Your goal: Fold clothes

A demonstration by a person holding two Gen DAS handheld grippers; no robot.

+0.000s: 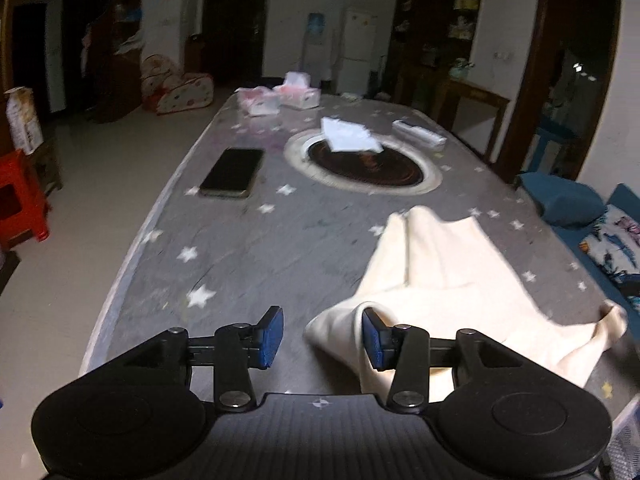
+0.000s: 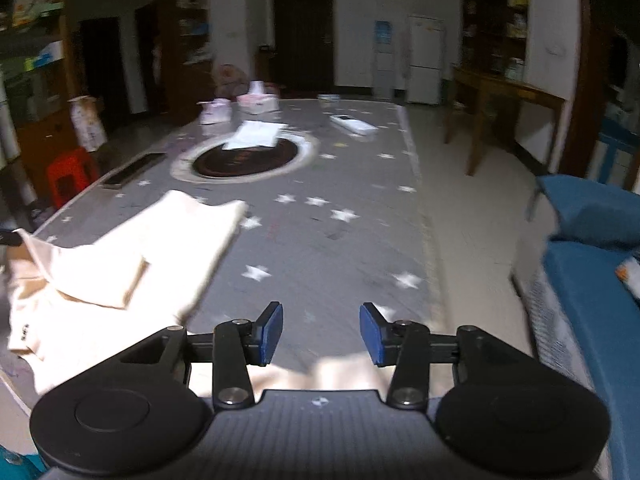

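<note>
**Both tongs wide over a cream garment on the starred table**

Black gripper bodies fill the bottom of each view, blue pads spread wide. Left gripper (image 1: 323, 338) holds nothing: its jaws stand well apart, and a rolled edge of the cream garment (image 1: 440, 280) bulges up at lower centre, against the right-hand pad (image 1: 374, 340); whether cloth and pad truly touch is hard to tell through the blur. From there the garment spreads toward the right of the frame, one end reaching up toward the centre and a loose corner lying at the right edge.

Right gripper (image 2: 321, 334) is likewise wide and empty, with bare table (image 2: 340, 240) showing between its pads. In its view the cream garment (image 2: 132, 256) lies at the left, a folded layer on top, small dark buttons at the lower left, and a pale strip of it running just under the fingers at the bottom.

On the grey, star-printed table, a dark phone (image 1: 233, 173) lies left of centre. A round dark inset (image 1: 364, 164) sits in the middle with white paper (image 1: 349, 134) on it. Tissue boxes (image 1: 298, 94) stand at the far end, a white remote (image 1: 418, 133) to their right. A red stool (image 1: 20, 196) is at the left edge, a blue sofa (image 2: 592, 280) at the right.
</note>
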